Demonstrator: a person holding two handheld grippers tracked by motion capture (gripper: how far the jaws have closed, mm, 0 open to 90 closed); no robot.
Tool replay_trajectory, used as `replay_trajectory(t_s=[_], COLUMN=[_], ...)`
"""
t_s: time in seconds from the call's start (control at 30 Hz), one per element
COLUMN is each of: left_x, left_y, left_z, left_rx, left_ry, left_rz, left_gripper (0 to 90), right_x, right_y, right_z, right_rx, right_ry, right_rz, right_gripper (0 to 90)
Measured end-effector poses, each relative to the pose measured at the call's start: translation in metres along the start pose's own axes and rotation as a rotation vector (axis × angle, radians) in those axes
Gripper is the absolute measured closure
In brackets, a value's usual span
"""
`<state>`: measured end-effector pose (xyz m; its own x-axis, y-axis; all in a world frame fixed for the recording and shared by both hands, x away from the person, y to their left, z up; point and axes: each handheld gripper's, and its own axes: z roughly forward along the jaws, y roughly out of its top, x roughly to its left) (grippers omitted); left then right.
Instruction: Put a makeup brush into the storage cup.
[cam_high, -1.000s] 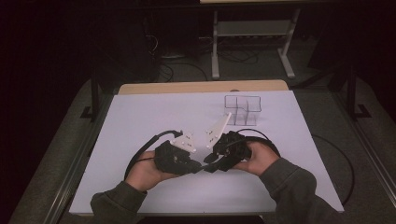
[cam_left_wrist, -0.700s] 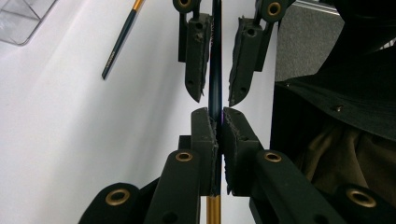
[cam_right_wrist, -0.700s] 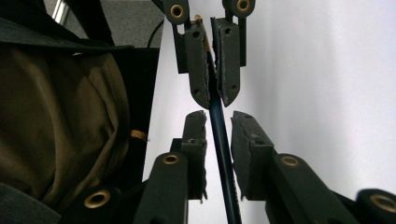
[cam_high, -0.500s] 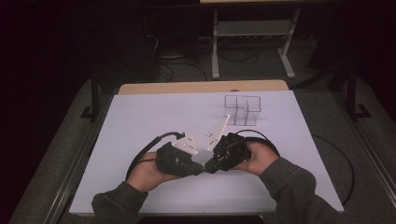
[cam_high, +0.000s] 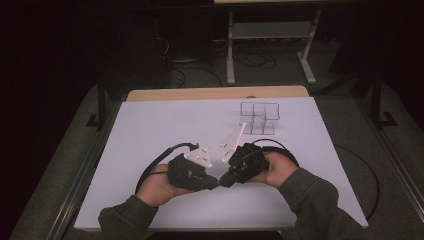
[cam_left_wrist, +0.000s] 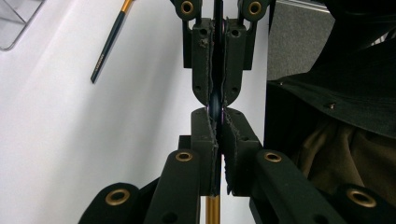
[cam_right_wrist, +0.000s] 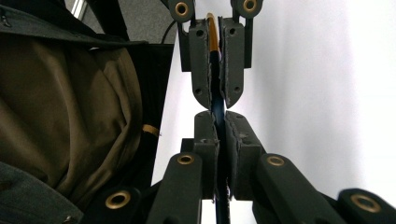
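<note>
I hold both grippers tip to tip over the tabletop (cam_high: 150, 130). My left gripper (cam_left_wrist: 215, 109) and right gripper (cam_right_wrist: 217, 112) each have their fingers clamped on the same pen (cam_right_wrist: 212, 35), which spans them. Another pen (cam_left_wrist: 109, 42) lies beside the clear organizer (cam_high: 259, 118), unsorted. The held pen's middle is hidden.

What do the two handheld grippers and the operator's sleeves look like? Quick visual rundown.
Both the left gripper and the right gripper have black bodies with a pale three-cornered plate on top and a black cable looping behind. Fingers are matte black with brass-coloured pivot bushings and worn pad edges. The sleeves are dark olive-grey.
</note>
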<state>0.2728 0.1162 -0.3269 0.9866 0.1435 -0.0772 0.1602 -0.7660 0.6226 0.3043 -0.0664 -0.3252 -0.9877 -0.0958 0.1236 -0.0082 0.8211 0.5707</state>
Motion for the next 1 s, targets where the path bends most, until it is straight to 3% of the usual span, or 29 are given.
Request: replay_trajectory(t_s=[0.57,1.0], left_x=[0.002,0.004], left_y=[-0.003,-0.01], left_z=[0.001,-0.008], left_rx=[0.005,-0.022], left_ry=[-0.017,-0.002], left_rz=[-0.01,-0.022], left_gripper=[82.2,71.4], right_x=[0.001,0.003], right_y=[0.0,-0.012], right_z=[0.003,0.0], right_rx=[0.018,-0.004], right_ry=[-0.004,-0.026], right_rz=[-0.004,0.03], right_gripper=[83.7,83.7])
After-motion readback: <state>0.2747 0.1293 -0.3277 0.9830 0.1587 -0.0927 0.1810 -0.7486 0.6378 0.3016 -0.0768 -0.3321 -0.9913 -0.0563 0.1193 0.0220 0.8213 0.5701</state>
